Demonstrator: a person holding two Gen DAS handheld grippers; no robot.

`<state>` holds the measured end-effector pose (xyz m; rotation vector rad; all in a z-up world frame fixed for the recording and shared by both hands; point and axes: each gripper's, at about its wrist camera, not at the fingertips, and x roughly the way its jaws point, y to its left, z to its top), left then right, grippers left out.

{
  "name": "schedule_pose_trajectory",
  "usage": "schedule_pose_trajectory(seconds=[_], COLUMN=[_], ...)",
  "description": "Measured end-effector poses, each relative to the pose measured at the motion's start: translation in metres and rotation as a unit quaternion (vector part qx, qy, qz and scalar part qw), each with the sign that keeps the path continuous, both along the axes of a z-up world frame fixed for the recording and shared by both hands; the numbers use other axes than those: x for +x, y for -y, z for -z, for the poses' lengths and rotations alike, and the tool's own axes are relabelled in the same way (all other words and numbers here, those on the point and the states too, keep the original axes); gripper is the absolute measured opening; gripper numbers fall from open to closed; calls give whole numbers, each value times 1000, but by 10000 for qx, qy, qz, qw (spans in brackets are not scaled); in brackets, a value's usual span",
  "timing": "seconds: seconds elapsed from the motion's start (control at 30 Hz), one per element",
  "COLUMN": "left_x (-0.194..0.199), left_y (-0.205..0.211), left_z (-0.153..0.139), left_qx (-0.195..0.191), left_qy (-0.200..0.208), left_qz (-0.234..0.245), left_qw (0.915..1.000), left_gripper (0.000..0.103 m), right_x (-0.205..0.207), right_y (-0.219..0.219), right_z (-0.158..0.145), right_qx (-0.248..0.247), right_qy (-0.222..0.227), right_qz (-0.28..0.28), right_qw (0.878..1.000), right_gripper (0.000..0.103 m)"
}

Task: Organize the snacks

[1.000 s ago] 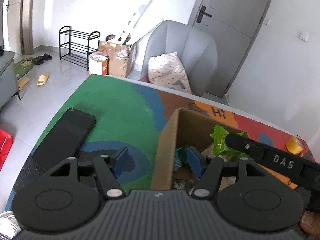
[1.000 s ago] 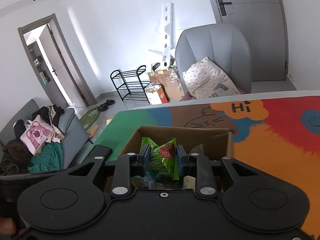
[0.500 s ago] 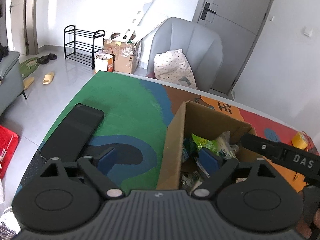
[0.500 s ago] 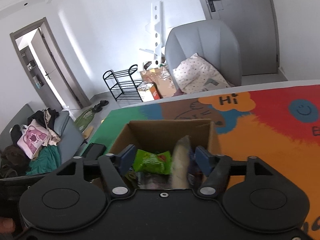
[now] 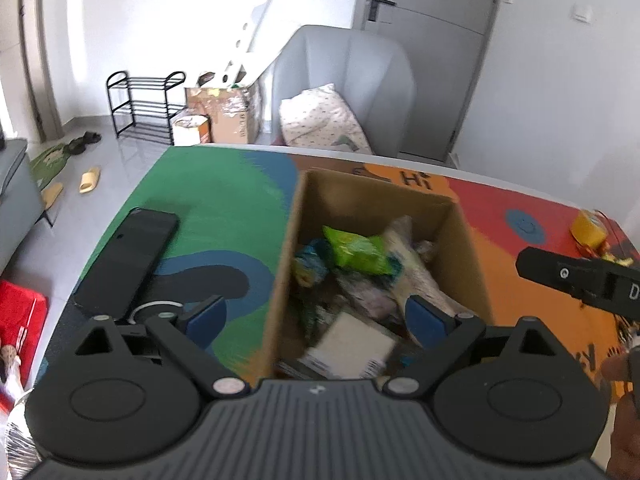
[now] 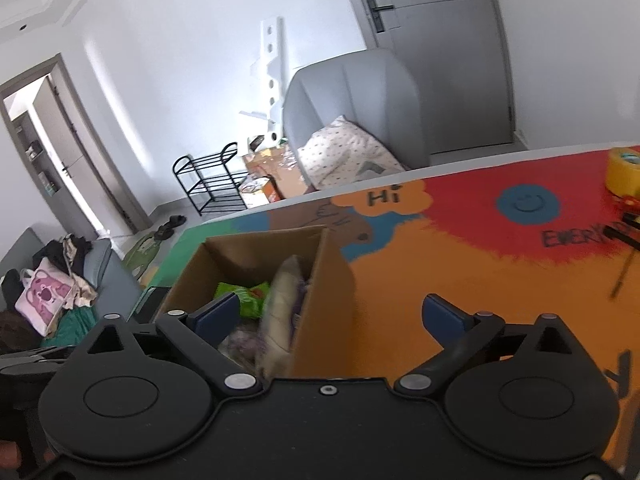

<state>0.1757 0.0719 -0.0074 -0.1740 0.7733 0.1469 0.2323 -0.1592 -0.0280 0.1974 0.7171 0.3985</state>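
Note:
An open cardboard box stands on the colourful mat and holds several snack packs. A green packet lies on top, beside a long pale packet, and a white carton sits nearer me. My left gripper hovers over the box's near left wall, its jaws opening and nothing pressed between them. My right gripper straddles the right wall of the box, its jaws opening and empty. The green packet and pale packet lie inside. One of the right gripper's fingers shows at the left view's right edge.
A black phone lies on the green part of the mat, left of the box. A yellow tape roll sits at the far right. Behind the table stands a grey chair with a cushion. The table's left edge drops to the floor.
The right gripper let go of the green packet, which now lies in the box, and shifted right. Both pairs of jaws spread wide. The left gripper drew back and towards the box.

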Motion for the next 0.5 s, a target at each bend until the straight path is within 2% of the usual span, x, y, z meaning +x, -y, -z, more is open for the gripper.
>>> schedule_pose_trajectory(seconds=[0.5], left_x=[-31], left_y=[53], left_z=[-10], left_qx=[96], left_qy=[177], left_qz=[516], left_qw=[9985], left_gripper=[96], right_x=[-43], right_y=[49], right_z=[-13], right_qx=[7], right_qy=[193], right_qz=[328], right_qw=[9993], right_gripper=[103])
